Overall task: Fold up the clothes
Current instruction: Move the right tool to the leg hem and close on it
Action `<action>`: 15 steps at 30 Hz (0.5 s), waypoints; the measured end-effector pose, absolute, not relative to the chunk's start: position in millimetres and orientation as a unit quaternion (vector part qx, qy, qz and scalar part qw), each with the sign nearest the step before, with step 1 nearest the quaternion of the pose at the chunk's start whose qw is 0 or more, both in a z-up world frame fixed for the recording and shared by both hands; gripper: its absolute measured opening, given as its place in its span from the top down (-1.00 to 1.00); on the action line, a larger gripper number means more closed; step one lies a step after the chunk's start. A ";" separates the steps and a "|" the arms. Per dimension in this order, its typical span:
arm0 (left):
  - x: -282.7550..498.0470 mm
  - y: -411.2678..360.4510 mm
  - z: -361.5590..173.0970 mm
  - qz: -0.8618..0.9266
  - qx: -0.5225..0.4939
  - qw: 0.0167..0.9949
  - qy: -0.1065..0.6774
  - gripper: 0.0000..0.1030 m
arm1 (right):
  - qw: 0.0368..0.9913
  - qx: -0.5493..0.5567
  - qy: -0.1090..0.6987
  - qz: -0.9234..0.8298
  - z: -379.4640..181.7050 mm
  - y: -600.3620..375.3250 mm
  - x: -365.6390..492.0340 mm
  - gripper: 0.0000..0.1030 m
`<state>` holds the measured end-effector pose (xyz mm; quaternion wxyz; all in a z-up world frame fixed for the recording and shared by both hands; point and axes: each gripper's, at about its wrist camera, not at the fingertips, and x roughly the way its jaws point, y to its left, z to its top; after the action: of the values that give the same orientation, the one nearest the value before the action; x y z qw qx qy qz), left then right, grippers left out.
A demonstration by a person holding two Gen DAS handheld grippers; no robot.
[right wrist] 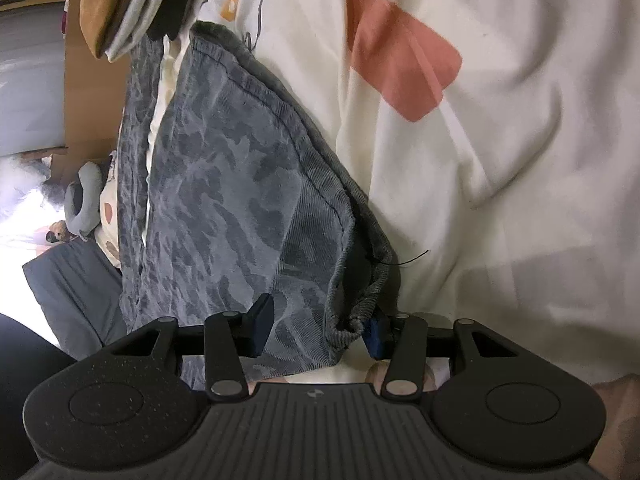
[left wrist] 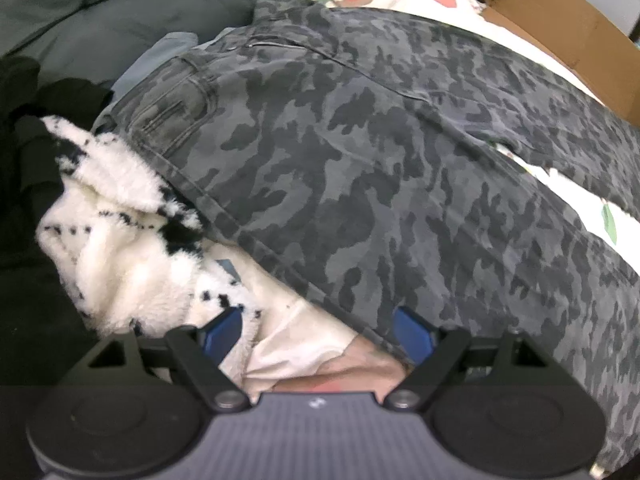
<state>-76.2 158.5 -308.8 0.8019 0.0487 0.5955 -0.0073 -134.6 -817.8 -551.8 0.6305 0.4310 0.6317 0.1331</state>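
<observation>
Grey camouflage trousers [left wrist: 360,160] lie spread on the bed, waistband at the left in the left wrist view. My left gripper [left wrist: 318,330] stands open and wide over their near edge. Its right pad hangs above the camouflage cloth and its left pad above white fabric. In the right wrist view one trouser leg [right wrist: 240,180] runs away from me, and its bunched hem [right wrist: 360,288] lies between the jaws of my right gripper [right wrist: 319,332]. These jaws are partly closed. The right pad touches the hem and the left pad sits over flat cloth, so the hem is not pinched.
A fluffy white garment with black spots [left wrist: 120,240] and dark clothes [left wrist: 24,160] lie left of the trousers. The bed sheet [right wrist: 500,160] is white with red patches. Behind are a cardboard box [left wrist: 560,20], a grey duvet [left wrist: 100,8] and folded clothes [right wrist: 132,4].
</observation>
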 end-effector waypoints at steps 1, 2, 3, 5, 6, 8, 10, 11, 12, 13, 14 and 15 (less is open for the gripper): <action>-75.3 159.7 -308.9 -0.006 0.047 0.802 0.596 -0.65 | 0.632 0.425 0.635 0.134 -551.2 -815.9 -133.1 0.70; -74.5 160.5 -309.2 -0.005 0.044 0.802 0.595 -0.65 | 0.632 0.420 0.637 0.134 -550.4 -815.0 -132.0 0.76; -73.9 161.1 -309.7 -0.004 0.042 0.803 0.595 -0.66 | 0.634 0.416 0.637 0.136 -548.3 -815.0 -130.9 0.77; -73.0 162.3 -312.3 -0.002 0.033 0.803 0.595 -0.66 | 0.640 0.407 0.636 0.139 -542.7 -815.8 -128.8 0.81; -72.8 162.8 -313.8 -0.001 0.028 0.804 0.594 -0.66 | 0.642 0.405 0.635 0.140 -539.1 -816.9 -128.0 0.82; -72.6 163.4 -317.2 -0.002 0.016 0.806 0.592 -0.66 | 0.648 0.404 0.629 0.145 -529.5 -818.4 -126.6 0.84; -72.9 163.8 -322.0 -0.004 0.006 0.807 0.590 -0.66 | 0.655 0.394 0.626 0.152 -518.8 -818.2 -124.8 0.85; -73.0 164.2 -325.2 -0.005 0.002 0.807 0.591 -0.66 | 0.658 0.388 0.626 0.155 -514.4 -817.4 -123.6 0.85; -73.0 164.9 -329.1 -0.005 -0.002 0.806 0.593 -0.66 | 0.661 0.382 0.627 0.156 -509.9 -817.2 -122.4 0.85; -73.1 165.8 -333.2 -0.004 -0.008 0.804 0.595 -0.66 | 0.664 0.376 0.627 0.158 -506.0 -817.6 -121.2 0.85; -73.1 166.8 -337.3 -0.004 -0.013 0.803 0.596 -0.66 | 0.666 0.372 0.627 0.159 -501.9 -816.9 -119.6 0.86; -73.1 167.7 -341.8 -0.003 -0.019 0.800 0.599 -0.65 | 0.668 0.368 0.626 0.161 -497.7 -815.6 -117.5 0.86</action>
<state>-73.1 167.7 -341.8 0.8005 -0.0192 0.5990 -0.0027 -117.5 -815.6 -497.7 0.6683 0.3678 0.6263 0.1606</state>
